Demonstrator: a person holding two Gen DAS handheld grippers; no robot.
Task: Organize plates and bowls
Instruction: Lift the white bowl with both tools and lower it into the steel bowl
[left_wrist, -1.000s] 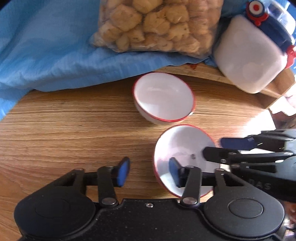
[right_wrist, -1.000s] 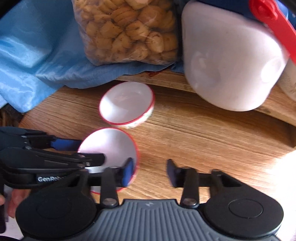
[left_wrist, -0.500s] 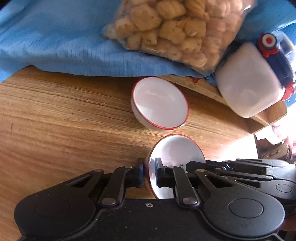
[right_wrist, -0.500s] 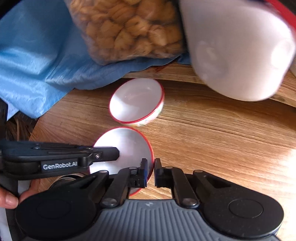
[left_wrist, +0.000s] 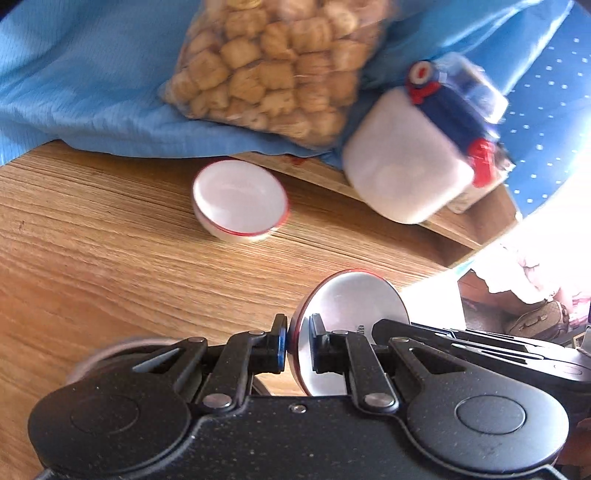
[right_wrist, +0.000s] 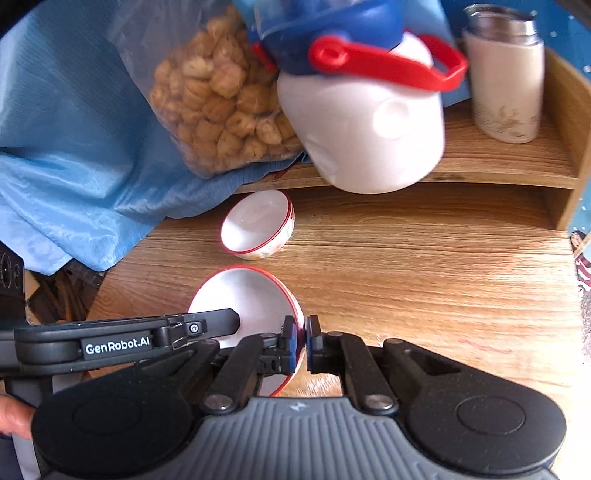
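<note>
Both grippers pinch one white bowl with a red rim (left_wrist: 351, 310) (right_wrist: 243, 295), lifted off the wooden table (left_wrist: 110, 258). My left gripper (left_wrist: 298, 343) is shut on the bowl's left rim, one pad outside and one inside. On the opposite rim my right gripper (right_wrist: 302, 341) is shut the same way. Each gripper shows in the other's view, reaching in from the side. A second, matching bowl (left_wrist: 240, 201) (right_wrist: 258, 225) sits upright on the table farther back, apart from both grippers.
Behind the resting bowl a blue cloth (left_wrist: 74, 92) carries a clear bag of brown snacks (left_wrist: 277, 66). A white jug with blue lid and red handle (right_wrist: 365, 122) leans on a low wooden shelf (right_wrist: 517, 162), beside a white flask (right_wrist: 506, 81). The table edge runs at the right.
Both grippers went from open around the near bowl's rim to shut on it. They then lifted the bowl and drew it back, away from the second bowl.
</note>
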